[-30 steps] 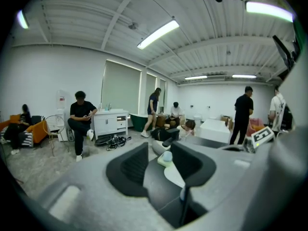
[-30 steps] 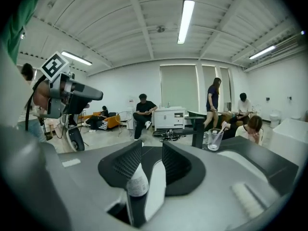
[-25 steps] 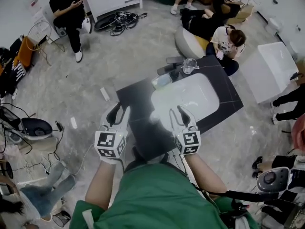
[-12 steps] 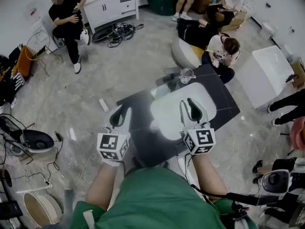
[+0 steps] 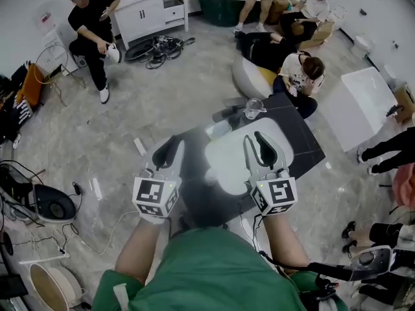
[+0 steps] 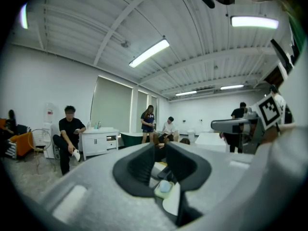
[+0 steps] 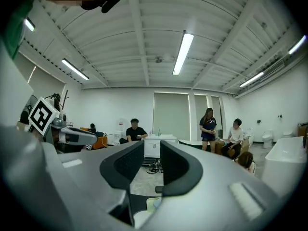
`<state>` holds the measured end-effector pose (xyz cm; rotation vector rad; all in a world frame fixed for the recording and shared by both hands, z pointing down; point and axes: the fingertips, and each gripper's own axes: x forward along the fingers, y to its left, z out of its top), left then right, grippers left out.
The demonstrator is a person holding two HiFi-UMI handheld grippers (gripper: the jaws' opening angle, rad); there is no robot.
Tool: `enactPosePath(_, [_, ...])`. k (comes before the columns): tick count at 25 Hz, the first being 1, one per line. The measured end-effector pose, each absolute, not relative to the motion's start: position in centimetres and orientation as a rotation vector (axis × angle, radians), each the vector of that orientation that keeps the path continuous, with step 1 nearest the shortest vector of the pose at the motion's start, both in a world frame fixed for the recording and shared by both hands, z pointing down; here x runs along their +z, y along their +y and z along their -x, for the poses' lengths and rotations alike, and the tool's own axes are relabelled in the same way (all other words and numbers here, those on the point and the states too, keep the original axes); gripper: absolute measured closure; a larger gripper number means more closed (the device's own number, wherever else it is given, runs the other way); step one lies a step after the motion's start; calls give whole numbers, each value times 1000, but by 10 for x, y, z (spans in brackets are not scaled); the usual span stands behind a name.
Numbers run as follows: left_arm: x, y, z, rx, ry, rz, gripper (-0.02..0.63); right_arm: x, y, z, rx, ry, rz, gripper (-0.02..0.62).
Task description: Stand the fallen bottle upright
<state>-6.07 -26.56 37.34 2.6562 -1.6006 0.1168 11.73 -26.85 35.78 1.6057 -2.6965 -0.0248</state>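
1. While both grippers hang above the near edge of the desk [image 5: 310,141], the fallen bottle [image 5: 219,129] lies on that dark top well ahead of them and below. It rests just off the far left corner of the white basin [image 5: 227,164], near the glass jug [image 5: 254,107].
2. Seen from the head view, the bottle sits between the lines along which the two grippers point. It looks slightly closer to the right gripper [image 5: 259,138] than to the left gripper [image 5: 172,141], so I judge either hand could reach it.
3. Its long axis appears to run roughly across the desk with a slight slant, though at this size I cannot tell which end carries the cap.
4. The left gripper view shows its jaws pressed nearly together around nothing. A pale shape with a blue end, probably the bottle [image 6: 163,186], shows low in the slit between them.
5. The right gripper view shows its jaws a little apart and empty, pointing level over the desk toward the room.
6. Any grasp, I judge, calls for going forward and down, with the jaws spread wide across the bottle's body.
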Motion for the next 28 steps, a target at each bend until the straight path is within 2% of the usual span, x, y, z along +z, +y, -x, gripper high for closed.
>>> enactPosePath(28, [378,-277,69,132,-1590,-2645,538,365,-276,-109,-31,-2678,-1599,492])
